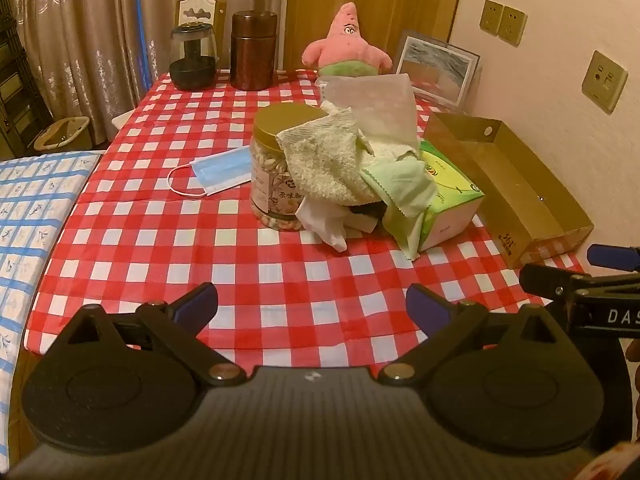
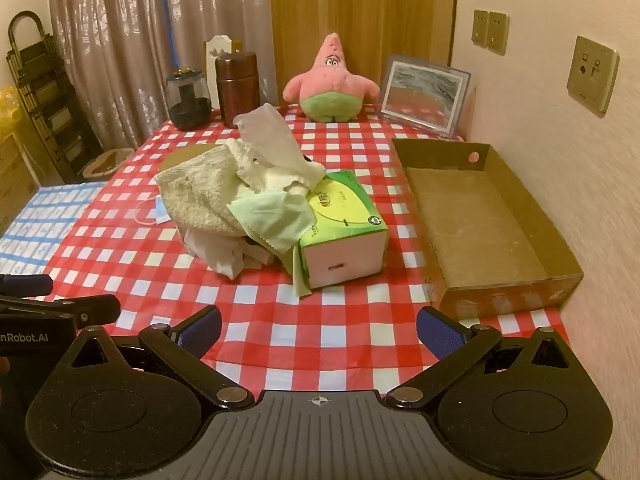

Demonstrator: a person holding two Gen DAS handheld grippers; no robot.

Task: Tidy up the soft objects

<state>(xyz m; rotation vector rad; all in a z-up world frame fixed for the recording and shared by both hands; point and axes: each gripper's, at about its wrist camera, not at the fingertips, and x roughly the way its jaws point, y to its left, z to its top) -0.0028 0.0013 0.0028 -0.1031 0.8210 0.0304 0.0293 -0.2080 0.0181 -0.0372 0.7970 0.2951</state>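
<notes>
Both left gripper and right gripper gape wide, holding nothing.

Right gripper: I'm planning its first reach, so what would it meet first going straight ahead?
Probably the checked tablecloth, bare just ahead of the open right gripper. Beyond that lies the green tissue box; depth is hard to judge.

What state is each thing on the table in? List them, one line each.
left gripper: open, holding nothing
right gripper: open, holding nothing
cardboard box: open-topped, empty
towel: crumpled, draped over the jar
jar: upright, lid on
tissue box: partly under the cloth pile
face mask: lying flat
plush star: sitting upright
</notes>
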